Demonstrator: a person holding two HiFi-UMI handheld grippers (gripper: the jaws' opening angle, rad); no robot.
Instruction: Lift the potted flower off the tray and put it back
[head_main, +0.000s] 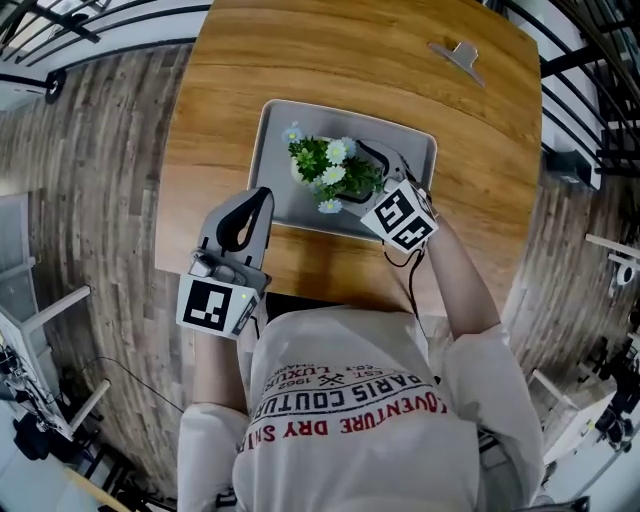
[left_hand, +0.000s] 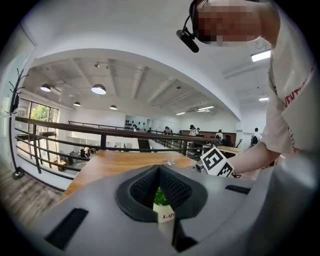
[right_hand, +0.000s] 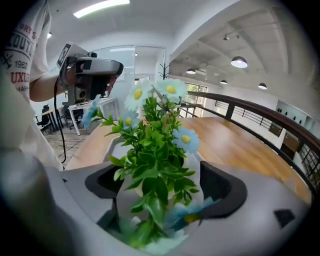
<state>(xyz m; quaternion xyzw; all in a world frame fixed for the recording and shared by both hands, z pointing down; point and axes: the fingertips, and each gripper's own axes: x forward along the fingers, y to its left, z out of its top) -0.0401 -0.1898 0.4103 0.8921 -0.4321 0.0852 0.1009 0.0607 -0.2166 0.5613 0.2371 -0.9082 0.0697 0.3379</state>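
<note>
wooden desk with a grey tray in the middle of the head view. the potted flower stands upright in the tray, about its centre, with white and pale blue blooms and a white pot.

right gripper comes in from the lower right of the flower in the head view. its fingers are spread wide with the foliage between them, and the pads don't press on anything i can see. the pot itself is mostly hidden by leaves in the right gripper view.

left gripper sits at the lower left edge of the tray in the head view, apart from the flower. its fingers are together at the tips and hold nothing. the pot shows only through the gap below the tips, further back.

a small grey object lies on the desk at upper right, can't tell what it is. the person's white shirt with red print fills the bottom of the head view. a dark railing runs along the desk's far side in the right gripper view.
</note>
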